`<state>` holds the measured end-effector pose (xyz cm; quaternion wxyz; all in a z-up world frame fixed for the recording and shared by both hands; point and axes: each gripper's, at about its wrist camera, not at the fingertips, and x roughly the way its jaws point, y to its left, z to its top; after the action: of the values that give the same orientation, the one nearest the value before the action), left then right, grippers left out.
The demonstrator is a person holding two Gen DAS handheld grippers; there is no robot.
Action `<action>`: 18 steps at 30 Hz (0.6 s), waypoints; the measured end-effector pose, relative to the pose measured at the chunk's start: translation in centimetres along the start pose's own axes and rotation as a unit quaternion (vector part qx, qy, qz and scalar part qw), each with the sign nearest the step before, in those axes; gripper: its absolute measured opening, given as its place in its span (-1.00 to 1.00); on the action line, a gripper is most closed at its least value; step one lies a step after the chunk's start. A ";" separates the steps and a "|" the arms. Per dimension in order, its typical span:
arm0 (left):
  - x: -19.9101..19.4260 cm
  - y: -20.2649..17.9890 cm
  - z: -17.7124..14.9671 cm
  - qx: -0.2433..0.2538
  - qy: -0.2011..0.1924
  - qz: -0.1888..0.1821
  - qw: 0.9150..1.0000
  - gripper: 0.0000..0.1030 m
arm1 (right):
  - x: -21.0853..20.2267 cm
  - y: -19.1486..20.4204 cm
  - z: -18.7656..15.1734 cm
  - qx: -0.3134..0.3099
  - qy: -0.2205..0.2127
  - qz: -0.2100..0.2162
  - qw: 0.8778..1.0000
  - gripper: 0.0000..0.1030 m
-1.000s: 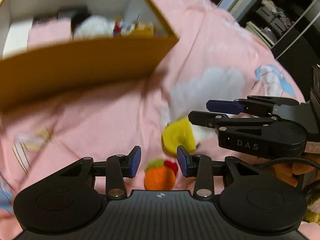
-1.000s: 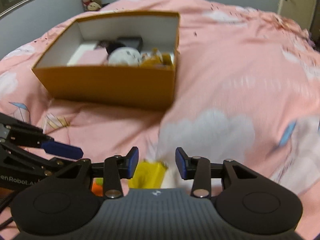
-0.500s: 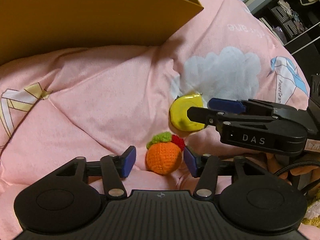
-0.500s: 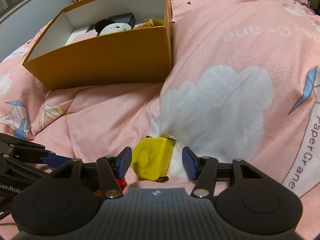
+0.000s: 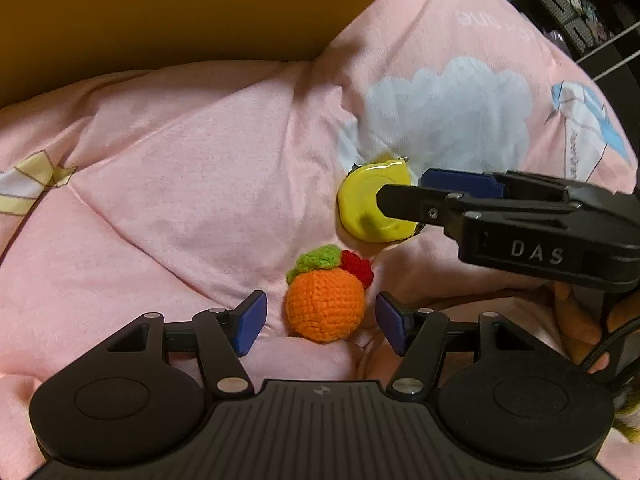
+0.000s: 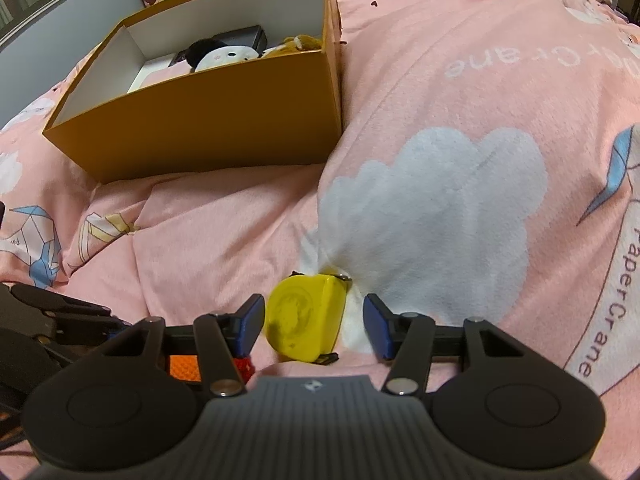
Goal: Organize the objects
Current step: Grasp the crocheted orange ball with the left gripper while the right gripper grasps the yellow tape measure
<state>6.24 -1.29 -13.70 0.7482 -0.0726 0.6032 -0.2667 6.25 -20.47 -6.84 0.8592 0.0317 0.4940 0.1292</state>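
A crocheted orange ball (image 5: 325,307) with green and red top lies on the pink bedspread between the fingers of my open left gripper (image 5: 320,326), not pinched. A yellow tape measure (image 6: 306,322) lies on the spread between the fingers of my open right gripper (image 6: 314,330), not gripped. It also shows in the left wrist view (image 5: 370,208), with the right gripper (image 5: 404,196) around it. The orange ball (image 6: 184,366) peeks out under the right gripper's left finger.
An open orange cardboard box (image 6: 224,120) stands on the bed beyond both grippers, holding a black-and-white plush (image 6: 222,54) and other items. Its wall (image 5: 180,16) fills the top of the left wrist view. The pink spread (image 6: 440,80) stretches right.
Both grippers have dropped lower and moved forward. The left now straddles the orange ball and the right straddles the tape measure. Both have opened a little wider.
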 end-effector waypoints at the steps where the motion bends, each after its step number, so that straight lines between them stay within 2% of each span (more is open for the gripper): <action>1: 0.1 -0.2 0.0 0.004 0.000 0.004 1.000 0.41 | 0.0 -0.1 0.0 0.002 0.000 0.001 1.000 0.04; 5: 0.1 -0.9 -0.2 0.022 -0.006 0.019 1.000 0.37 | 0.1 -0.2 0.0 0.008 0.003 0.007 1.000 -0.04; 7: 0.2 -1.2 -0.2 0.030 -0.009 0.029 0.999 0.27 | 0.1 -0.2 0.0 0.007 0.004 0.011 1.000 -0.04; 9: 0.2 -1.4 -0.3 0.038 -0.011 0.035 0.999 0.03 | 0.2 -0.1 0.1 0.005 0.007 0.015 1.000 -0.04; 11: 0.1 -1.4 -0.5 0.040 -0.012 0.028 0.999 -0.09 | 0.4 -0.1 0.1 0.005 0.010 0.021 1.000 -0.04; 18: -1.5 -0.9 -0.9 0.021 -0.041 0.038 0.998 -0.10 | 0.5 -0.2 0.2 0.005 0.013 0.024 1.000 -0.04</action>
<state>4.91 -1.12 -12.28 0.7829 -0.0449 0.5689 -0.2478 6.66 -20.50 -7.18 0.8490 0.0462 0.5051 0.1481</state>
